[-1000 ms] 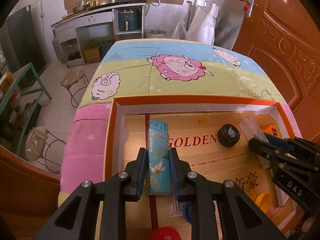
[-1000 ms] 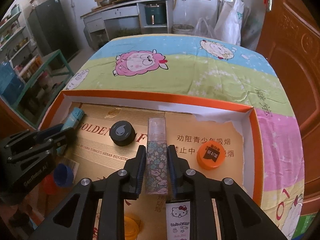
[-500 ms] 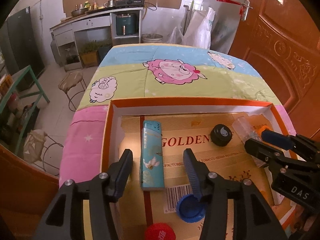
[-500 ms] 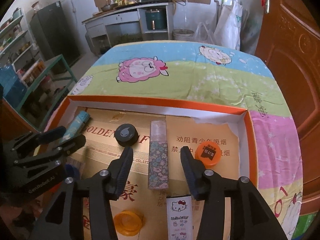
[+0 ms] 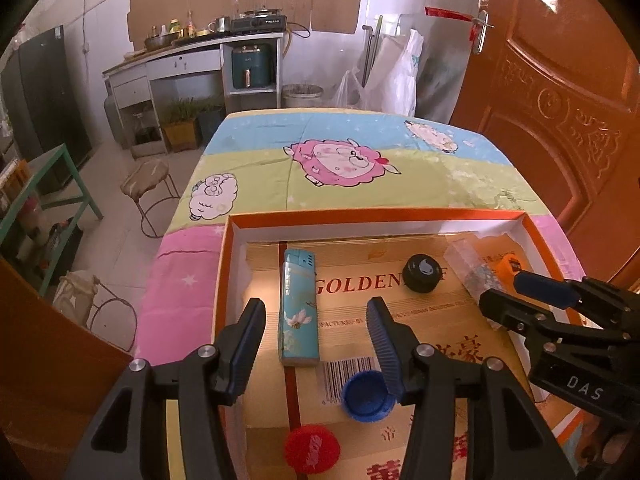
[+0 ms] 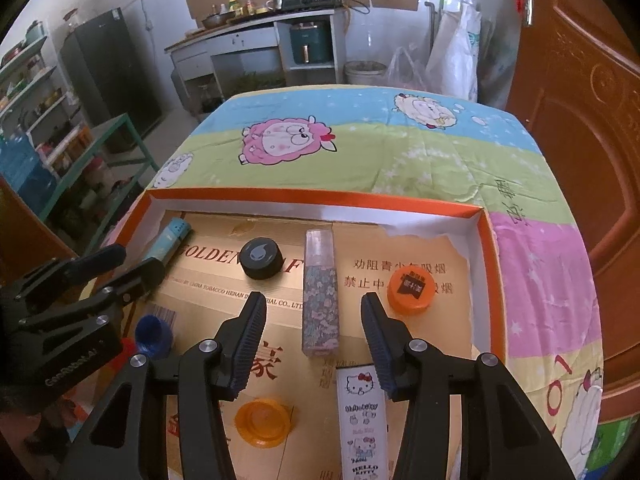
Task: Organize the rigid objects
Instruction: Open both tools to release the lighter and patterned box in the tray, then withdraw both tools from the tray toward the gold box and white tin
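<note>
A teal lighter (image 5: 300, 308) lies flat in the orange-rimmed box (image 5: 376, 214). My left gripper (image 5: 315, 314) hangs open just above it, and neither pad touches it. A floral spray bottle (image 6: 320, 296) lies flat in the same box (image 6: 312, 196), between the spread fingers of my open right gripper (image 6: 313, 306), clear of both pads. The left wrist view shows the right gripper (image 5: 508, 290) at the right. In the right wrist view the left gripper (image 6: 136, 262) is at the left, partly covering the lighter (image 6: 170, 240).
Loose in the box are a black cap (image 6: 261, 258), an orange cap (image 6: 412, 290), a blue cap (image 5: 366, 396), a red cap (image 5: 312, 448), an amber lid (image 6: 262, 420) and a Hello Kitty packet (image 6: 362, 412). The box sits on a sheep-print cloth (image 6: 360, 160); a wooden door stands on the right.
Both grippers went from shut to open: the left let go of the lighter, the right let go of the spray bottle. The left gripper drew back and up a little.
</note>
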### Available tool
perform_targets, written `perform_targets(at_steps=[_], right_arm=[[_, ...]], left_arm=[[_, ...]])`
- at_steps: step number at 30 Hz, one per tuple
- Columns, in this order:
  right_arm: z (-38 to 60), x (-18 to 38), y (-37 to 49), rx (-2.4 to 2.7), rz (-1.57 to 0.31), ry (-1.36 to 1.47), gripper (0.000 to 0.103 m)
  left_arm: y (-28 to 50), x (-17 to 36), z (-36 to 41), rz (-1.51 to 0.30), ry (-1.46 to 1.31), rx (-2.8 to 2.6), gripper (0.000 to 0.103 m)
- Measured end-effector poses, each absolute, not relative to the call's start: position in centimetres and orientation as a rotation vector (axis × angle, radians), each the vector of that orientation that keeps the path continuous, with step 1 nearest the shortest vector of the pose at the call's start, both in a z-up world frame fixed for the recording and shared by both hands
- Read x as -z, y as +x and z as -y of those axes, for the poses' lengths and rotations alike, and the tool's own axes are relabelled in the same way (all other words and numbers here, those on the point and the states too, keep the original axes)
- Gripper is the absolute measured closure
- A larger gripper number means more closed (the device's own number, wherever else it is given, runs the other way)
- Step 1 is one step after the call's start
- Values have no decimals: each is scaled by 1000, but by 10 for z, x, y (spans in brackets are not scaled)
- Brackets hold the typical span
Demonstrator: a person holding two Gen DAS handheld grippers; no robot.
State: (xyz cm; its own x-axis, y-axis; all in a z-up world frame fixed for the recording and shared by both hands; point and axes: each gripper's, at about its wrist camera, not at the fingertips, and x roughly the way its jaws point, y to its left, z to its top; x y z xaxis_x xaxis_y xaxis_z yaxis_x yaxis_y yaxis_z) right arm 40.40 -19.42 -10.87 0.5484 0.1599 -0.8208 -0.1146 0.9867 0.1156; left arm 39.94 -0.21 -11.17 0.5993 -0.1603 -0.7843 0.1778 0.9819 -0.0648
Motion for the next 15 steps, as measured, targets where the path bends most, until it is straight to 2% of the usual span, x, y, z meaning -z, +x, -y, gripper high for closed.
perform_targets(at_steps=[15], right_arm=[[199, 99, 372, -157, -966, 63, 52]], left_arm=[[365, 103, 6, -895, -9, 223, 51]])
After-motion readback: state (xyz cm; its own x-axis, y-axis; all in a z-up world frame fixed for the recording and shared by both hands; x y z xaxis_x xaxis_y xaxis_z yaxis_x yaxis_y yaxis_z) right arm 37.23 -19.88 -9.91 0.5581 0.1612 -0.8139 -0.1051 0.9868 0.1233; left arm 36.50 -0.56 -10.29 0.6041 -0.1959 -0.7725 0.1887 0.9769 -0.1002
